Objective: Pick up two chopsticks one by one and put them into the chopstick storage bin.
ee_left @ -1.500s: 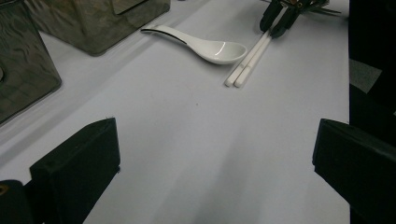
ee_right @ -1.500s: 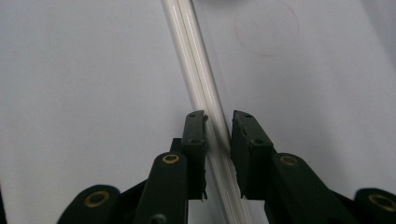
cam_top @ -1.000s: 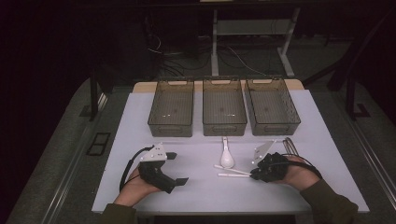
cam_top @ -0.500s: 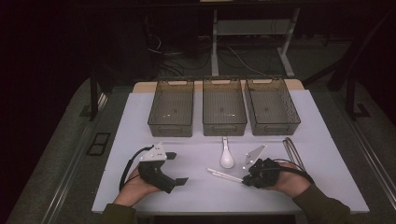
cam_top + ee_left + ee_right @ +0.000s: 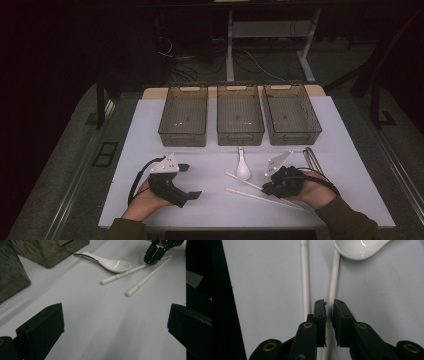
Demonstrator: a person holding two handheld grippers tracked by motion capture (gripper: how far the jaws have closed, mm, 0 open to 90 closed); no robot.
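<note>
Between the right gripper's (image 5: 329, 305) nearly closed fingers, one white chopstick (image 5: 333, 285).

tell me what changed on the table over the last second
The right gripper drew back toward the person and its jaws closed around one white chopstick, beside the white ceramic spoon. The left gripper, second chopstick and three grey mesh bins stayed put.

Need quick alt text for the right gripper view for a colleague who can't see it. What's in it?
The right hand-held gripper has its two black jaws nearly closed around one of two white chopsticks lying on the pale table. The second chopstick lies just beside it, and a white spoon bowl touches the gripped stick's far end.
</note>
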